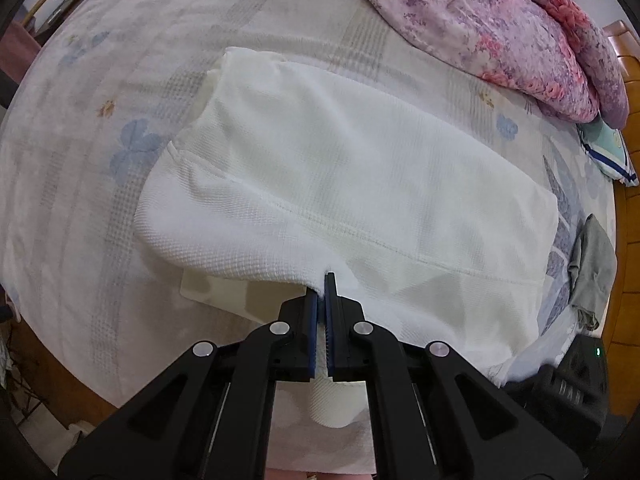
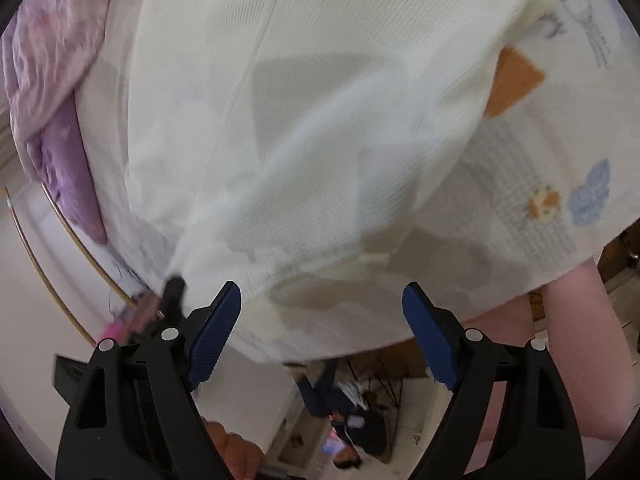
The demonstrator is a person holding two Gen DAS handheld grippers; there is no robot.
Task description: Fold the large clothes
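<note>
A large white waffle-knit garment point(image 1: 340, 168) lies partly folded on the bed, its sleeve end toward the far left. My left gripper point(image 1: 322, 280) is shut on the garment's near edge, with cloth pinched between its blue pads and more cloth running back under the jaws. In the right wrist view the same white garment point(image 2: 300, 120) fills most of the frame, blurred. My right gripper point(image 2: 322, 300) is open and empty, its blue fingertips point(image 2: 224, 312) wide apart just off the cloth's edge.
The bed sheet point(image 1: 100, 140) is pale with blue flowers. A pink and purple floral quilt point(image 1: 520, 32) lies bunched at the far right. A grey cloth point(image 1: 592, 268) hangs at the bed's right edge. A thin white board point(image 1: 224, 292) peeks from under the garment.
</note>
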